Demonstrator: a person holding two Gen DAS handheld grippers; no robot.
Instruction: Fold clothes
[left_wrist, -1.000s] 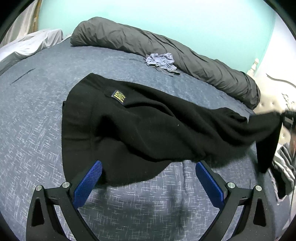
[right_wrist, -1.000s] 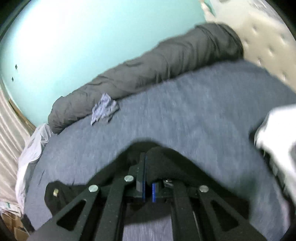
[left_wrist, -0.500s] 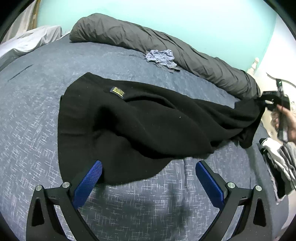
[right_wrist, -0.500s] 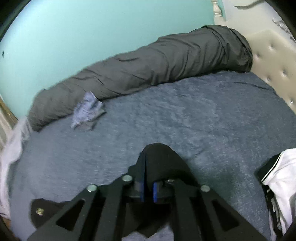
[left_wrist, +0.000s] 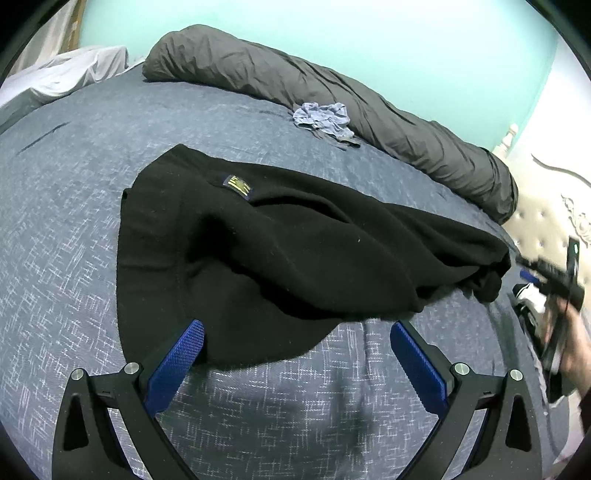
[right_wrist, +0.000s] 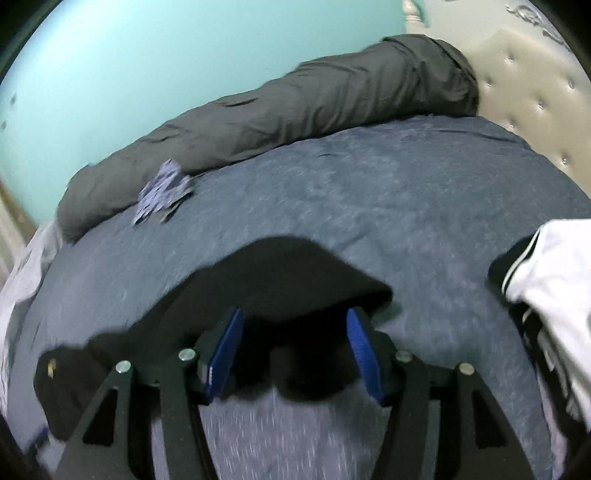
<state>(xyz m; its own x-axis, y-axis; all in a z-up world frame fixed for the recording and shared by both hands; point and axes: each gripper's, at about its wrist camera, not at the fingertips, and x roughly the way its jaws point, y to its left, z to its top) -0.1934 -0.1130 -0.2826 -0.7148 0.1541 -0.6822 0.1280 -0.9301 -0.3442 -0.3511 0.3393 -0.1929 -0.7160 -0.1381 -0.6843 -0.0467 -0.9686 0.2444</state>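
Observation:
A black garment (left_wrist: 295, 258) with a small yellow label (left_wrist: 238, 186) lies spread on the blue bedspread (left_wrist: 74, 258). My left gripper (left_wrist: 295, 326) hangs open over the garment's near hem, and its blue pads (left_wrist: 177, 365) touch nothing. At the garment's right end, in the left wrist view, is my right gripper (left_wrist: 554, 280), blurred and held by a hand (left_wrist: 569, 358). In its own view the right gripper (right_wrist: 294, 313) has its jaws opening. The black garment's end (right_wrist: 288, 273) drapes over and between the fingertips (right_wrist: 225, 347), and the pads do not press on it.
A rolled grey duvet (left_wrist: 332, 96) runs along the far side by the turquoise wall. A crumpled pale-blue cloth (left_wrist: 323, 116) lies against it. A white garment with black stripes (right_wrist: 554, 273) sits at the right, near the tufted headboard (right_wrist: 528, 85). White bedding (left_wrist: 62, 74) lies far left.
My right gripper has come down to the bed with the garment's end and its shut jaws have parted. The stretched end now lies bunched on the bedspread. The left gripper has kept still.

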